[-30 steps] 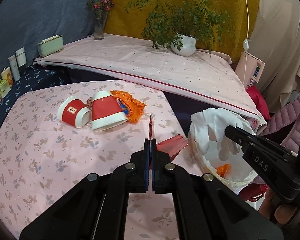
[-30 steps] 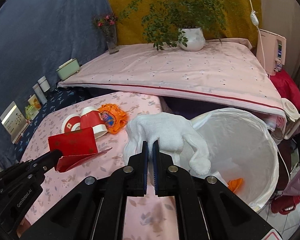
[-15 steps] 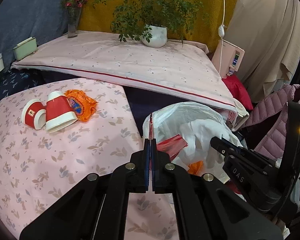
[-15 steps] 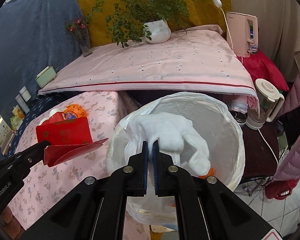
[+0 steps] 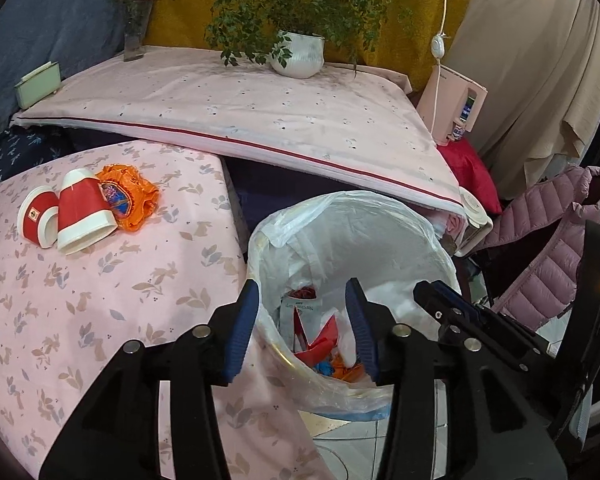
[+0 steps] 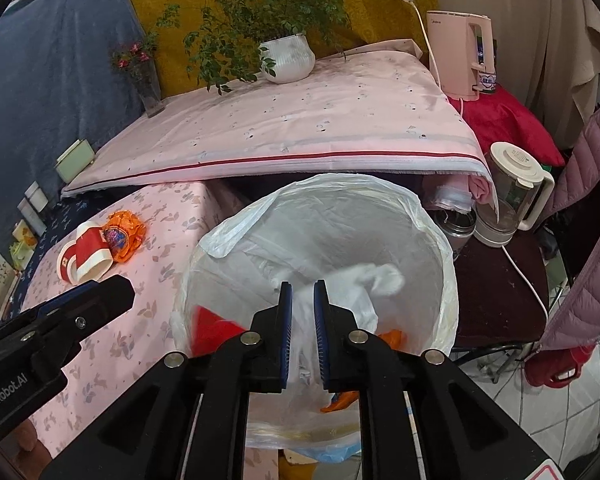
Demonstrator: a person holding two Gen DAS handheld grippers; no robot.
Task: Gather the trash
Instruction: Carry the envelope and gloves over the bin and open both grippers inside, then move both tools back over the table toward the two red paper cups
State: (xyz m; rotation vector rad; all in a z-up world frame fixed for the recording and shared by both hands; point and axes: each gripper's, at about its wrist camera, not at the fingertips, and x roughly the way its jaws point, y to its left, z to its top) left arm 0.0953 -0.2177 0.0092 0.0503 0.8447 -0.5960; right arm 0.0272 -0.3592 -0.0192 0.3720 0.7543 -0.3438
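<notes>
My left gripper (image 5: pixel 302 320) hangs over the trash bin (image 5: pixel 360 198), which is lined with a white bag. Its jaws are opening and nothing is between them. A red card (image 5: pixel 318 338) lies down in the bin among other scraps; in the right wrist view this red card (image 6: pixel 210 326) is a blur. My right gripper (image 6: pixel 303 314) is over the same bin (image 6: pixel 340 180), jaws opening a little. A white tissue (image 6: pixel 376 276) is blurred just beyond them, slipping free. Two red-and-white paper cups (image 5: pixel 84 216) and an orange wrapper (image 5: pixel 134 200) lie on the pink table.
The pink floral table (image 5: pixel 100 300) adjoins the bin's left side. Behind it is a raised pink-covered surface (image 5: pixel 240 112) with a potted plant (image 5: pixel 298 54) and a flower vase (image 5: pixel 134 36). A pink appliance (image 6: pixel 458 52), a kettle (image 6: pixel 516 184) and a quilted jacket (image 5: pixel 548 240) crowd the right.
Both grippers swung right from the table to over the bin. The left jaws opened and the red card dropped in. The right jaws parted and the tissue is falling away.
</notes>
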